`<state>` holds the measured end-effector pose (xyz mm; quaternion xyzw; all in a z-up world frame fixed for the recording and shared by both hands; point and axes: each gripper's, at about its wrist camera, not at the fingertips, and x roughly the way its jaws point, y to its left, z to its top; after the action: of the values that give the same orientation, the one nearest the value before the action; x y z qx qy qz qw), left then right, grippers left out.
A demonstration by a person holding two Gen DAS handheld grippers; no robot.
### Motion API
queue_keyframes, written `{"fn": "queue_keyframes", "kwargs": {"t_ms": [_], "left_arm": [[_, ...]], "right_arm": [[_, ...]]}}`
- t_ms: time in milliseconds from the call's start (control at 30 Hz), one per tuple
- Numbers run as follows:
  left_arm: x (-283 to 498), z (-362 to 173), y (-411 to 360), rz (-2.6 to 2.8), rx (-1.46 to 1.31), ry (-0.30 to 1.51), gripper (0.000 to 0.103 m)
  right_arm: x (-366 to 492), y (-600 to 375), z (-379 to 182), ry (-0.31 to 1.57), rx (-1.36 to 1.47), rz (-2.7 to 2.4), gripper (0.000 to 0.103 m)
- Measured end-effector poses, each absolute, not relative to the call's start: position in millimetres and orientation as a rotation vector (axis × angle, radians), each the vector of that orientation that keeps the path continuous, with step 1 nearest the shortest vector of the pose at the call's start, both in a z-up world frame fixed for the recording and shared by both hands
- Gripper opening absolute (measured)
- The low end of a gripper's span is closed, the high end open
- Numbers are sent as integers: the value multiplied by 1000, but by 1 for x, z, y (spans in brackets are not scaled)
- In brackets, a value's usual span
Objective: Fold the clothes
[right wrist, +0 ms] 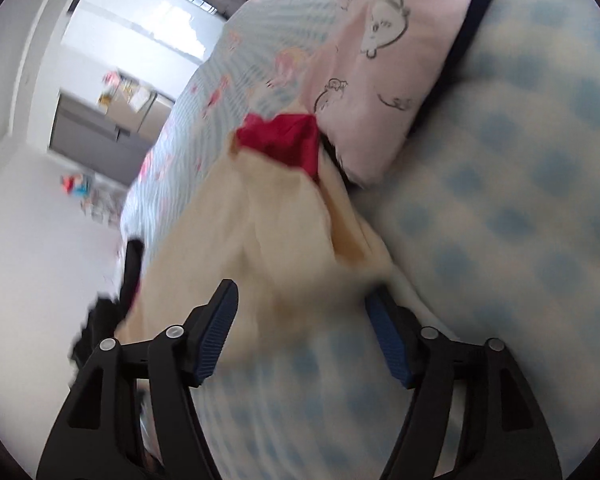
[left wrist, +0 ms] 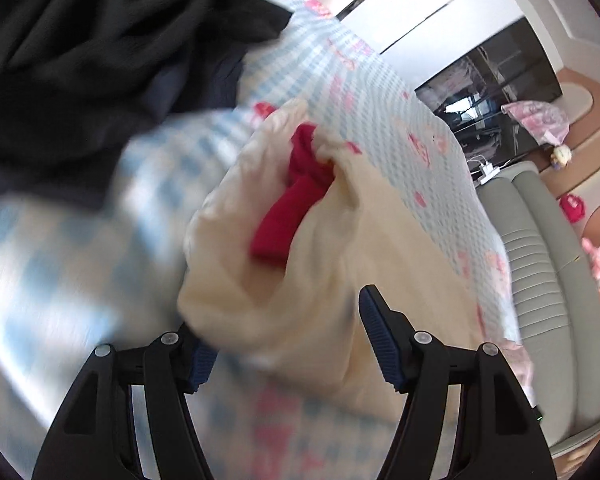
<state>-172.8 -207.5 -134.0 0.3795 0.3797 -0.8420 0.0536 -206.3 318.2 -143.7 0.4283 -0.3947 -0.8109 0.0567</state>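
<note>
On the blue-checked bedsheet (left wrist: 60, 240), a rumpled cream garment (left wrist: 300, 280) with red trim (left wrist: 296, 192), between both tongs' parted jaws.

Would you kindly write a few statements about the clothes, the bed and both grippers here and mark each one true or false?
1. The cream garment has a red part at one end. True.
2. The left gripper is clamped shut on the cream garment. False: its jaws stand wide open, with the cloth lying between them.
3. A pile of dark clothes lies on the blue checked bedsheet. True.
4. The pillow by the red part is plain green. False: it is pink with cartoon drawings.
5. The right gripper is open. True.
</note>
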Motion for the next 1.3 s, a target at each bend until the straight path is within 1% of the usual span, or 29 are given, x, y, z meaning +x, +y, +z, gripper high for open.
{"fn": "queue_keyframes", "kwargs": {"t_ms": [67,100,133,167,200,233,267,333,433,500,567,633,700,733,800,900,967,1100,1133,1300], "left_arm": [[-188,-133,-207,-2566,1129,1096,67],[-195,-133,-207,-2568,1118,1070,64],[-197,-131,-208,-2559,1110,1057,40],[-198,-129,-209,-2550,1106,1043,24],[-199,-125,-209,-2544,1118,1022,17],[-197,-120,-209,-2559,1113,1014,14],[-192,-114,-208,-2587,1092,1010,14],[-177,-99,-202,-2636,1081,968,13],[-152,-77,-194,-2707,1063,905,12],[-123,-68,-192,-2719,1050,904,12],[-101,-72,-196,-2706,1080,925,12],[-86,-88,-204,-2662,1166,970,12],[-77,-109,-211,-2610,1247,1021,12],[-71,-115,-212,-2603,1269,1012,12],[-62,-113,-209,-2633,1252,958,12],[-59,-96,-202,-2673,1233,834,12],[-55,-89,-204,-2682,1238,819,12],[-54,-92,-213,-2666,1304,900,13],[-54,-92,-215,-2661,1321,921,15],[-53,-96,-227,-2634,1403,1023,17]], "right_arm": [[-221,309,-149,-1186,1298,-2494,72],[-227,304,-148,-1139,1299,-2522,71],[-232,297,-147,-1066,1302,-2555,59],[-237,291,-145,-991,1305,-2585,41],[-239,287,-142,-946,1305,-2603,33],[-236,288,-136,-934,1283,-2612,23],[-230,289,-129,-931,1245,-2621,18],[-214,288,-111,-904,1191,-2649,14],[-186,284,-83,-856,1118,-2693,13],[-167,281,-65,-824,1069,-2721,13],[-140,285,-59,-834,1056,-2725,13],[-119,288,-72,-844,1125,-2702,13],[-108,296,-101,-886,1265,-2645,14],[-104,300,-117,-913,1338,-2610,14],[-91,308,-130,-998,1315,-2581,15],[-86,300,-114,-860,1268,-2670,16],[-84,300,-102,-838,1232,-2690,16],[-73,317,-86,-930,1161,-2732,15],[-73,319,-87,-932,1172,-2736,15],[-78,313,-106,-857,1263,-2731,15]]}}
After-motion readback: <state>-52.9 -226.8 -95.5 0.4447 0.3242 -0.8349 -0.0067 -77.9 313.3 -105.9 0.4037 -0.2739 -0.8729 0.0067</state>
